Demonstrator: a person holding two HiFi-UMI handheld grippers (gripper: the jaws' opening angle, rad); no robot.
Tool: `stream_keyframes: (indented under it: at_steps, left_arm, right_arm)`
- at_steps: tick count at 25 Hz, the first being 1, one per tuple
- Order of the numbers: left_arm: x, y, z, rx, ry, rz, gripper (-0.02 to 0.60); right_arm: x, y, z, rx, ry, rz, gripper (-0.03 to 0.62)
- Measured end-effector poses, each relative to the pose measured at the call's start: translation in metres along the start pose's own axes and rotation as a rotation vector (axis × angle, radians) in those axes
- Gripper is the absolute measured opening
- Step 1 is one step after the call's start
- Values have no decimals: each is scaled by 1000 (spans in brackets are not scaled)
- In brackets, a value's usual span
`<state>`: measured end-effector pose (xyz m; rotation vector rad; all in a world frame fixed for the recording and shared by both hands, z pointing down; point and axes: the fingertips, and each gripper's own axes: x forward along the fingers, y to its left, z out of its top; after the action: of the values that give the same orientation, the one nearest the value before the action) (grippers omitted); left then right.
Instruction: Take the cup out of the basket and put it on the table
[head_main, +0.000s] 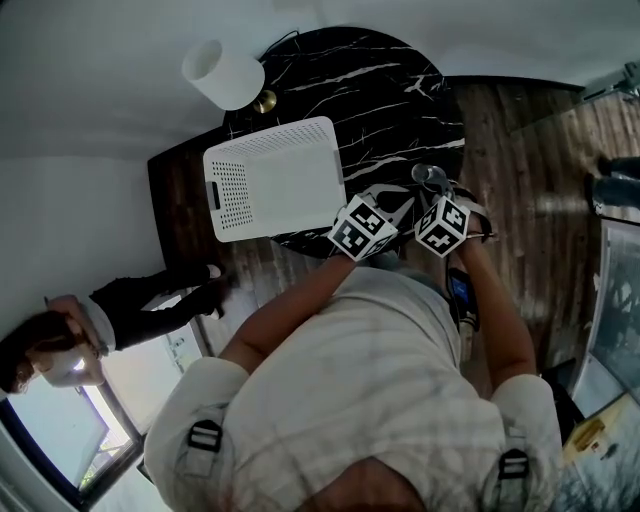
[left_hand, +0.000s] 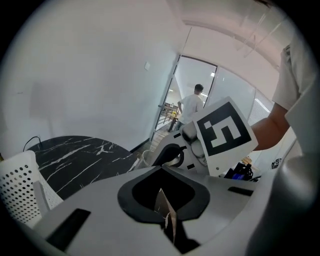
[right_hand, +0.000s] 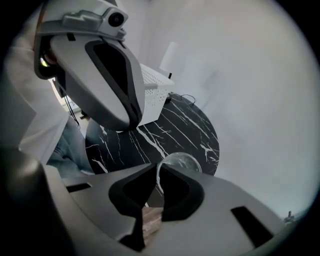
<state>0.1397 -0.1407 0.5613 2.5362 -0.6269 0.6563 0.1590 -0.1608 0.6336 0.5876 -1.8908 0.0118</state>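
At the near edge of the black table, clear of the white basket, the right gripper has its jaws pinching the rim of the glass cup. It looks light, stiff, slippery and breakable, and that rim hold seems thin. The left gripper has its jaws pressed together, empty.
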Motion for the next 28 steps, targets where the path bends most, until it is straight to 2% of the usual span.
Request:
stream_keyframes:
  at_steps: [17,28]
  left_arm:
    - [48,18,-41,-85,177,-12,6]
    - [59,11,-49,-96,216,-23,6]
  right_arm:
    - [45,7,-35,-75,106,82,29]
    - [55,14,-52,-108,140,110,29]
